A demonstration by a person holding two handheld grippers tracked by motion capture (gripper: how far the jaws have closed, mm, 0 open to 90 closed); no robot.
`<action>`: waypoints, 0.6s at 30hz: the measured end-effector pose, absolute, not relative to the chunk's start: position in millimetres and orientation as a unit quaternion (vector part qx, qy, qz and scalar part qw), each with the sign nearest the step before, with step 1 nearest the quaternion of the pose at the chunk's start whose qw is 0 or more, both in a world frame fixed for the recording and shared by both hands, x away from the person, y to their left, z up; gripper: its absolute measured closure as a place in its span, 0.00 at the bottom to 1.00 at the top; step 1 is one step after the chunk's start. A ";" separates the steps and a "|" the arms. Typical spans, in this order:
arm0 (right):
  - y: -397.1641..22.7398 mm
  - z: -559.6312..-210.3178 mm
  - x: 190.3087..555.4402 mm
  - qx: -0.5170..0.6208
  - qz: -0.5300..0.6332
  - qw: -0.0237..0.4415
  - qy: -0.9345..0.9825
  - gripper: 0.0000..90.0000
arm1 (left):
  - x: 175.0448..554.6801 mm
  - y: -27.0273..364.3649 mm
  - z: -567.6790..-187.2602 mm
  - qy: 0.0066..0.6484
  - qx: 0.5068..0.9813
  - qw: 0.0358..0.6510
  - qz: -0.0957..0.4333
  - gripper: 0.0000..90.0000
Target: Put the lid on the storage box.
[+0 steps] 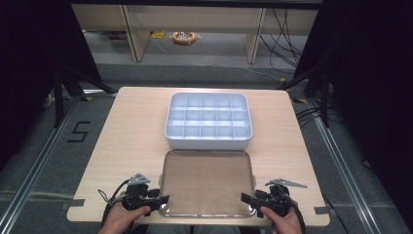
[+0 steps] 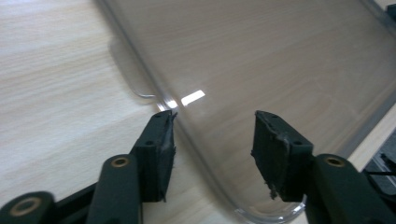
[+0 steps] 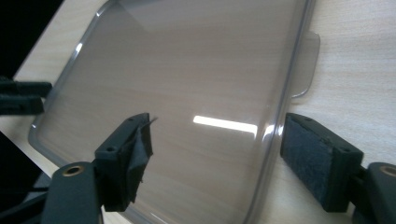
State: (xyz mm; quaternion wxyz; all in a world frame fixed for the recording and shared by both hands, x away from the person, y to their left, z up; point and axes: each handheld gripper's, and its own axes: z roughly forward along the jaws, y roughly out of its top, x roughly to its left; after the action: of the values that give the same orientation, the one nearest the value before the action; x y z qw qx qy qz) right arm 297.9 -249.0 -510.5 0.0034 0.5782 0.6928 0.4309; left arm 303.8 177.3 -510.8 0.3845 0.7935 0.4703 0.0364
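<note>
High view: looks forward and down from above my side onto the whole table point(image 1: 131, 126).
Left gripper view: rides my left gripper point(image 2: 212, 154), close, facing right over the clear lid point(image 2: 261, 60).
Right gripper view: close, facing left.
Shared: the lid's near corners.

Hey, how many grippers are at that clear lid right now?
2. The left gripper is at the lid's near-left corner, the right gripper at its near-right corner. Both are open, each straddling the lid's edge in its own view.
</note>
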 end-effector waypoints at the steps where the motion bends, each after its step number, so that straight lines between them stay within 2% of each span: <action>1: -248.8 -510.6 297.8 0.579 0.431 0.004 0.693 0.29 | 303.5 176.6 -511.8 0.470 0.792 0.387 0.043 0.54; 2: -247.4 -509.2 295.4 0.596 0.431 -0.010 0.677 0.30 | 302.9 176.5 -511.8 0.472 0.791 0.387 0.042 0.54; 4: -251.6 -512.3 296.1 0.595 0.443 -0.008 0.670 0.32 | 301.6 176.6 -511.7 0.469 0.794 0.383 0.049 0.54; 5: -253.1 -512.1 293.6 0.627 0.450 -0.037 0.635 0.38 | 300.6 176.7 -511.0 0.464 0.798 0.382 0.050 0.54; 8: -258.0 -514.2 292.9 0.635 0.458 -0.042 0.621 0.44 | 300.5 175.7 -511.6 0.466 0.797 0.382 0.054 0.55; 9: -260.4 -513.3 290.5 0.642 0.458 -0.061 0.612 0.49 | 300.5 176.1 -511.9 0.465 0.796 0.382 0.056 0.55; 12: -261.8 -515.2 290.1 0.642 0.453 -0.052 0.616 0.52 | 300.1 176.2 -511.8 0.465 0.797 0.381 0.058 0.55; 16: -265.5 -516.0 285.8 0.653 0.462 -0.083 0.595 0.58 | 299.3 176.4 -511.7 0.455 0.804 0.377 0.069 0.54; 18: -268.1 -517.3 285.4 0.657 0.459 -0.093 0.591 0.62 | 297.8 177.1 -510.4 0.469 0.801 0.369 0.054 0.55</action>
State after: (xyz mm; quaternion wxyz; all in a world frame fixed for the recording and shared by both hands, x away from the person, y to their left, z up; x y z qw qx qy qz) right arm 285.4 -268.1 -517.3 -0.0933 0.6567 0.5912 0.4588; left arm 297.8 177.1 -510.4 0.3691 0.8007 0.4687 0.0536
